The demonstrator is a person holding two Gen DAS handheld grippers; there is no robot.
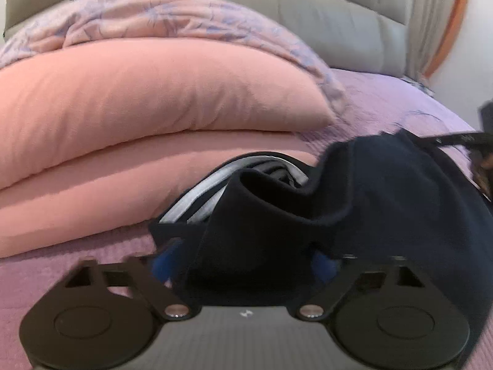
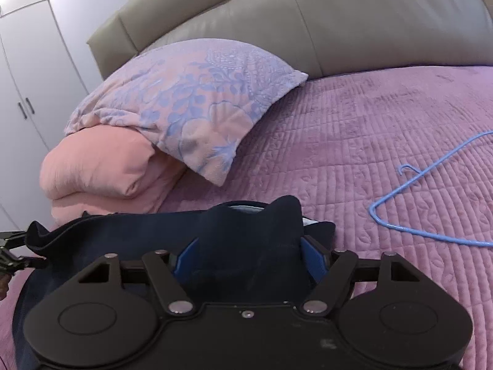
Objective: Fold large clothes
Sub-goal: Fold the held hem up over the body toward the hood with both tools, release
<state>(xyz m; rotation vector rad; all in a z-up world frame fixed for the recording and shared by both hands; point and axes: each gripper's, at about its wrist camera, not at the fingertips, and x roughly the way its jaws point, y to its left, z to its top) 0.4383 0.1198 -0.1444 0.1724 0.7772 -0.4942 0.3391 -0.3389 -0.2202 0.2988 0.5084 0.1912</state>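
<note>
Currently left gripper (image 1: 243,265) has its jaws clamped on a bunched fold of the dark navy garment (image 1: 354,203); blue pads barely show either side of the cloth; right gripper (image 2: 246,262) likewise has its jaws closed on the garment's edge, blue fingers (image 2: 314,260) pressing the fabric from both sides; garment lies on the near part of the bed, stretched between the two grippers, with a grey-white lining (image 1: 197,194) showing at an opening; folded peach duvet (image 1: 138,129) sits just beyond it on the left, patterned pillow (image 2: 191,104) resting on top; purple quilted bedspread (image 2: 385,141) underneath everything; blue wire hanger (image 2: 409,197) lies on the bedspread to the right, apart from the garment; grey padded headboard (image 2: 339,21) at far end; white wardrobe (image 2: 27,77) far left.
</note>
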